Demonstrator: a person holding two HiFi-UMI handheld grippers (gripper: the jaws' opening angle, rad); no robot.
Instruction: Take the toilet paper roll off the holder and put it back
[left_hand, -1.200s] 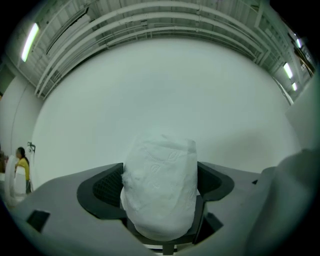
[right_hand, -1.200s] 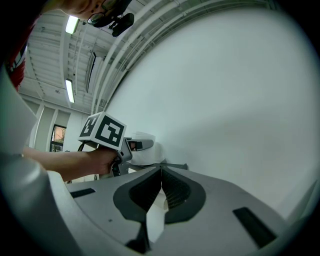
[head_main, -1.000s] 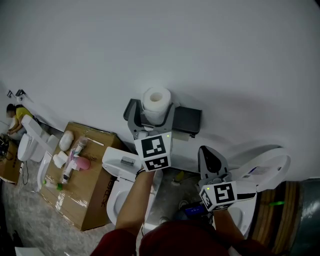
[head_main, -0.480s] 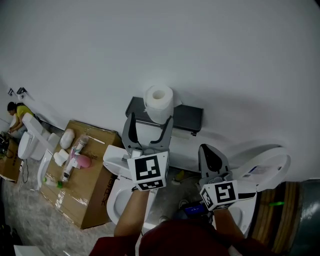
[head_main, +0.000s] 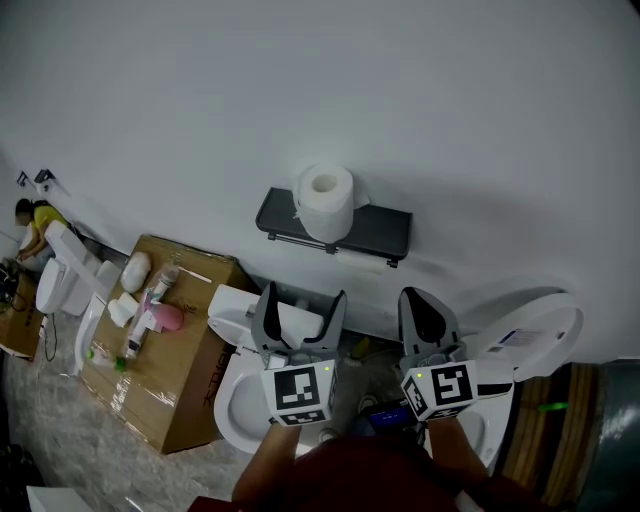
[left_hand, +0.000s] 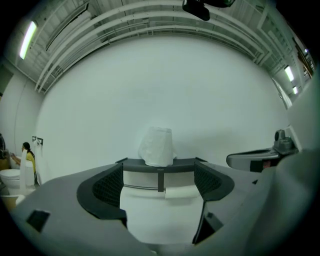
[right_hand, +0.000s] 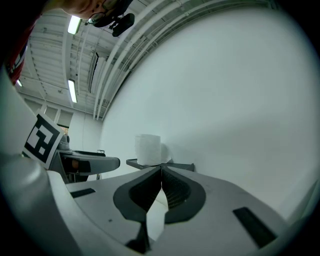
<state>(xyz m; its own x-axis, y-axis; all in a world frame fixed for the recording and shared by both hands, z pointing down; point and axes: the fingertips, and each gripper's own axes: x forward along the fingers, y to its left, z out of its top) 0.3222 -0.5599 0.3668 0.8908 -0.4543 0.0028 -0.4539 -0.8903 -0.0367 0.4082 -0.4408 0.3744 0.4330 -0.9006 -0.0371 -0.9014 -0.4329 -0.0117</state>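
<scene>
The left gripper (head_main: 303, 297) and right gripper (head_main: 420, 300) are grey plastic, each with two long tapering jaws lined with black, finely ribbed pads (left_hand: 107, 186). Behind the jaws each carries a white cube (head_main: 298, 392) printed with black square markers, with a small green light (head_main: 326, 370) at its top edge. The person wears a dark red top (head_main: 370, 480).

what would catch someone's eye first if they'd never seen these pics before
The white toilet paper roll stands upright on a dark wall shelf, stark against the bare white wall at the centre of the head view. Below it the left gripper points toward the roll with its jaws wide apart and empty, while the right gripper beside it is shut. At lower left, a cardboard box carries a few small items.
</scene>
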